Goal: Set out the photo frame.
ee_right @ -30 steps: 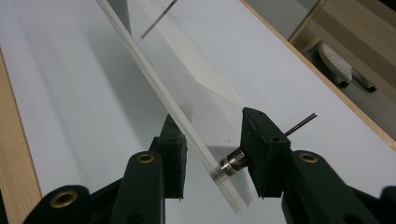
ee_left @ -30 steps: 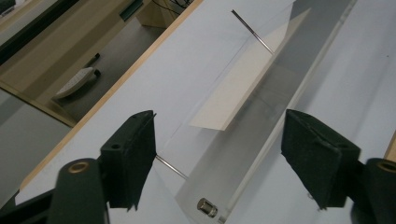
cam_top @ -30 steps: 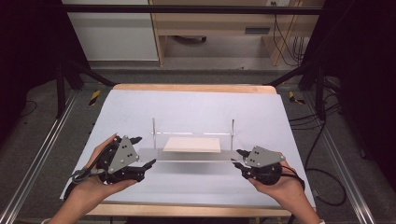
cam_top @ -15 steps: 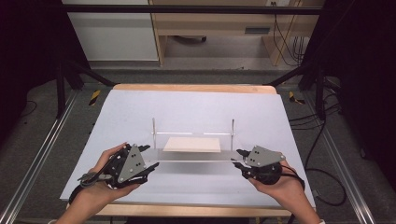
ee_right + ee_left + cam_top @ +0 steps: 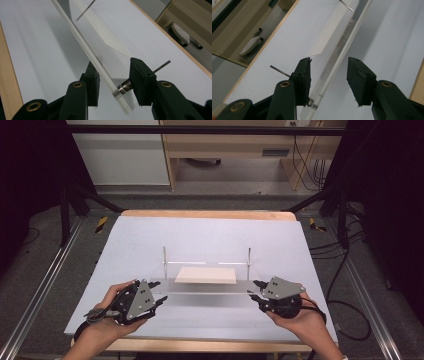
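I see the counter (image 5: 150, 240) under a pale sheet, and near its front edge, crosswise, a clear acrylic stand (image 5: 205, 287): a long transparent plate with thin metal rods (image 5: 164, 255) rising from it and a cream block (image 5: 206, 275) resting behind the front pane.

My right tool (image 5: 256, 290) sits at the stand's right end. In the right gripper view (image 5: 113, 82) its jaws straddle the plate's edge, one pad (image 5: 138, 80) against a small metal fitting (image 5: 122, 88) on the plate, the other tight behind the pane. I read that as a half-narrow grip holding the stand.

My left tool (image 5: 159, 292) is at the left end. Its jaws have just been closing. In the left gripper view (image 5: 329, 80) the plate's edge runs between the pads; one pad (image 5: 303, 77) looks close to or against the pane, the other (image 5: 358, 82) stands clear of it with a gap. So it is medium-wide and not yet gripping.

My judgement: the right side is secured, and the left grasp is half done. Left to do: finish closing the left jaws, then lift or move the stand level with both hands so the block does not slide.
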`<state>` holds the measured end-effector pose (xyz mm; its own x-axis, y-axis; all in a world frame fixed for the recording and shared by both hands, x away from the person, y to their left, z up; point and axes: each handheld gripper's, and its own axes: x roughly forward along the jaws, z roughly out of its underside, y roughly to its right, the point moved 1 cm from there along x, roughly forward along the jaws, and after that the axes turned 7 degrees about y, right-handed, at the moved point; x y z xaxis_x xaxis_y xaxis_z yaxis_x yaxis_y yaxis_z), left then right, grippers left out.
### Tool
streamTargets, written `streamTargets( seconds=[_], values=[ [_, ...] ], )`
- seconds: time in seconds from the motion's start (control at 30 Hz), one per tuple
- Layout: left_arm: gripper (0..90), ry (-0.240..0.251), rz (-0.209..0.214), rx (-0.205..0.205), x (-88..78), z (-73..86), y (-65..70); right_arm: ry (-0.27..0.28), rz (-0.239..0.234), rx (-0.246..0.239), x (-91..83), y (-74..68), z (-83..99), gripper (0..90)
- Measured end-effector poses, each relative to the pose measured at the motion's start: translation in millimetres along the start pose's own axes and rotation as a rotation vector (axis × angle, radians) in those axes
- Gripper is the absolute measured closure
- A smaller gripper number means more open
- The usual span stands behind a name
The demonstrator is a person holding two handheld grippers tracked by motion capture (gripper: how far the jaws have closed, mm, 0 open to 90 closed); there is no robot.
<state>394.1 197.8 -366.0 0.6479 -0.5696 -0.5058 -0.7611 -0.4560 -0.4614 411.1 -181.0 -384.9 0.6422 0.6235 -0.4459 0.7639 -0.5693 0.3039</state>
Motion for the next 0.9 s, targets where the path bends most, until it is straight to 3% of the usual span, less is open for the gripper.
streamTargets(
  seconds=[0.47,0.63,0.73,0.9],
  values=[
    [68.4,-0.022,-0.013,0.021,11.9,2.7,-0.6,-0.002,-0.004,0.002,0.1,0.3,-0.2,61.0],
    [69.6,-0.039,-0.035,0.017,11.3,-2.4,-2.8,0.005,-0.002,0.011,0.1,1.6,-0.6,60.9],
    [69.5,-0.043,-0.029,0.010,11.9,-4.7,-5.1,0.010,0.004,0.028,0.6,3.9,0.6,54.7],
    [69.4,-0.045,-0.016,-0.008,11.9,-8.1,-12.4,0.012,0.030,0.035,1.8,8.6,8.2,51.8]
  ],
)
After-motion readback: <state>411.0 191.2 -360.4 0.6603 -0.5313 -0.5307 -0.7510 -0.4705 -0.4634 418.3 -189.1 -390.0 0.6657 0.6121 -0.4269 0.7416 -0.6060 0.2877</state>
